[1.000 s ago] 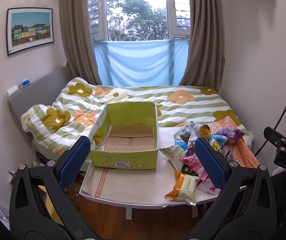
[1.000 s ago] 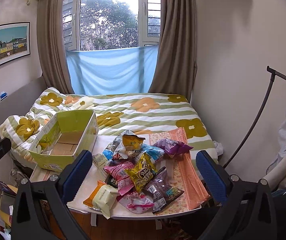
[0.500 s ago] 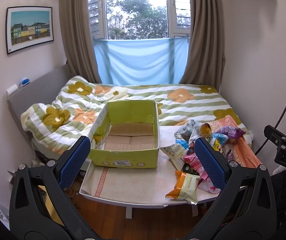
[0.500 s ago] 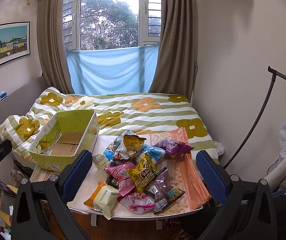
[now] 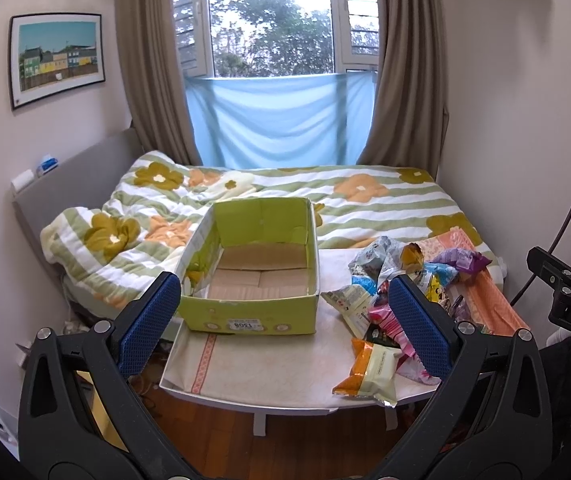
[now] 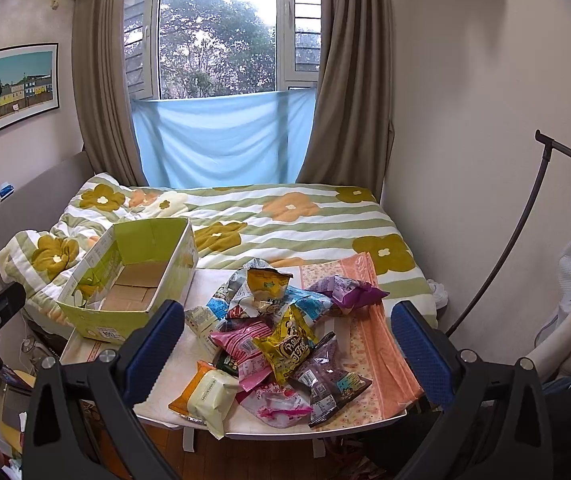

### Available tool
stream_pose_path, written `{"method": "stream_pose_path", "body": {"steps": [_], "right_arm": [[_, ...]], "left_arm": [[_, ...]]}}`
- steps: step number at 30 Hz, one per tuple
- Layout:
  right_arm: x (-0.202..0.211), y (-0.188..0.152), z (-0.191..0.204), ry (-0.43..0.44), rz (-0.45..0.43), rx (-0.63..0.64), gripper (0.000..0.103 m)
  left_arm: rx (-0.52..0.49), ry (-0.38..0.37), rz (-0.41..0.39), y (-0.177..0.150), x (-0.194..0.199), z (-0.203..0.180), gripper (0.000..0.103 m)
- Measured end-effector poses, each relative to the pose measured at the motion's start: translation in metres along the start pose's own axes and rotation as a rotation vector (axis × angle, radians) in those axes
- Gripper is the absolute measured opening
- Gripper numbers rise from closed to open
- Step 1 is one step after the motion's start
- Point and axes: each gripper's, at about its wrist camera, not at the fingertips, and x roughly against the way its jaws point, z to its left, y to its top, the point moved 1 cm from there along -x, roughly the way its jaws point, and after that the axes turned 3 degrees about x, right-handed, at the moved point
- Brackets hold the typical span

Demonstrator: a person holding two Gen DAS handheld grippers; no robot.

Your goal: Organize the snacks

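An empty green cardboard box (image 5: 253, 308) stands on the left of a small white table (image 5: 269, 364); it also shows in the right wrist view (image 6: 105, 320). A pile of snack packets (image 6: 281, 332) lies on the table's right half, with an orange-and-cream packet (image 6: 205, 394) at the front edge and a purple packet (image 6: 349, 290) at the back. The pile also shows in the left wrist view (image 5: 397, 300). My left gripper (image 5: 281, 328) is open and empty, held back from the table facing the box. My right gripper (image 6: 285, 352) is open and empty, facing the pile.
A bed with a flowered striped quilt (image 6: 269, 220) lies behind the table. An orange patterned cloth (image 6: 373, 344) covers the table's right side. A dark curved stand (image 6: 517, 240) rises at the right wall. Wooden floor (image 5: 245, 428) shows below the table.
Both grippers have drifted slightly closer to the table. Both stay open and empty. The box and packets have not moved.
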Motion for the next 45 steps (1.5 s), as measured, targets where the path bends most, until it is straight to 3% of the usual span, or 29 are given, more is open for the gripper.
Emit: {"method": "stream_pose_path", "body": {"steps": [26,34,41,45], "right_arm": [[-0.001,0.000,0.005,0.001,0.004,0.004,0.103],[-0.017,-0.002,0.001,-0.004,0.057,-0.041,0.103],[-0.059,-0.037,-0.011,-0.022,0.161,-0.044,0.103],[-0.088,-0.057,-0.017,0.015,0.200,0.005,0.103]], "left_arm": [[-0.006,-0.028,0.014,-0.002,-0.005,0.000,0.103],[-0.051,-0.065,0.124,-0.003,-0.040,-0.002,0.103],[-0.119,-0.237,0.309,-0.050,-0.111,-0.024,0.103],[-0.155,-0.283,0.389,-0.082,-0.146,-0.049,0.103]]}}
